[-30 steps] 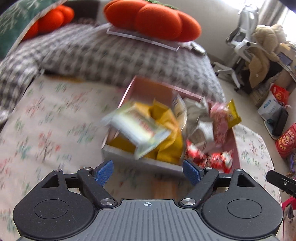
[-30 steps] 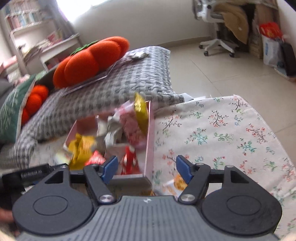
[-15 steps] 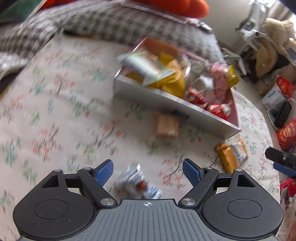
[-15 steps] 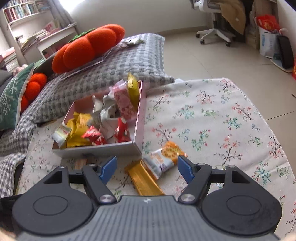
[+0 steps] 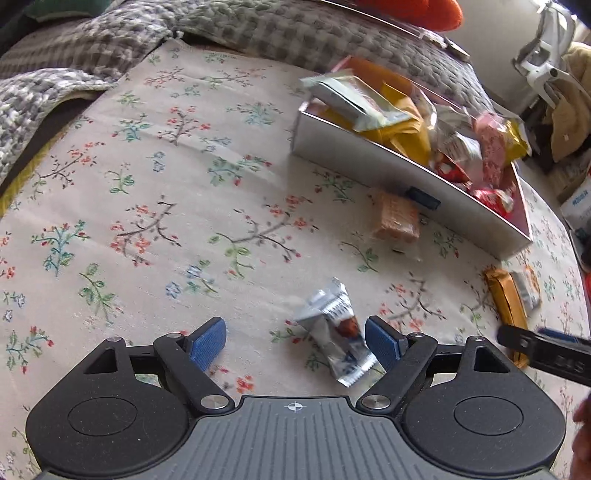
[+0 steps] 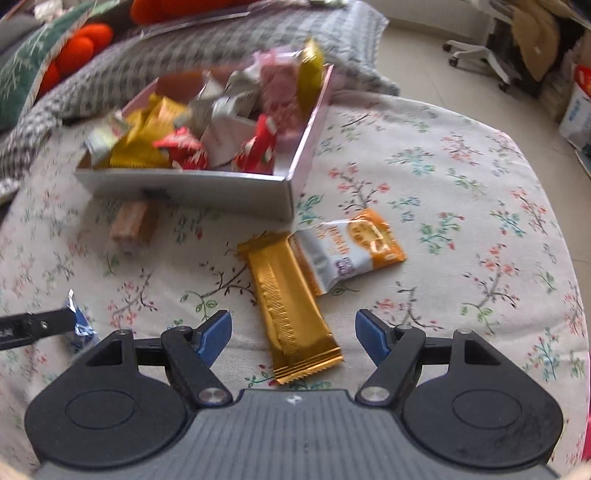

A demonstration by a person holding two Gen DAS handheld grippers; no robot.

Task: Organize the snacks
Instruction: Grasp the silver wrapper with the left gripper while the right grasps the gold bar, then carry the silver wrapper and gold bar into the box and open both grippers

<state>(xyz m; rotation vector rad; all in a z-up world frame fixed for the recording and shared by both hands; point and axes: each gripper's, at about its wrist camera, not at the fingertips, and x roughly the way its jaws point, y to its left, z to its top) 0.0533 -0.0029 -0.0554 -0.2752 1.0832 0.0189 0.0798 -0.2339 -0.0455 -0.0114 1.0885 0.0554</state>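
Observation:
A pink and silver box (image 5: 399,177) (image 6: 207,188) full of snack packets sits on the floral cloth. My left gripper (image 5: 295,341) is open, low over a silver and blue wrapped snack (image 5: 334,332), which lies between its fingers near the right one. My right gripper (image 6: 293,332) is open around the near end of a gold bar (image 6: 291,310), which also shows in the left wrist view (image 5: 506,299). An orange and white packet (image 6: 351,247) lies against the bar. A tan wafer packet (image 5: 395,221) (image 6: 133,225) lies in front of the box.
Grey checked cushions (image 5: 258,26) (image 6: 229,37) and orange pumpkin pillows (image 6: 77,48) lie behind the box. The cloth edge drops off at the right (image 6: 569,236), with an office chair (image 6: 480,48) and bags on the floor beyond.
Both grippers pulled back from the box and dropped toward the cloth. The left now frames the silver snack; the right now frames the gold bar. Both stayed open.

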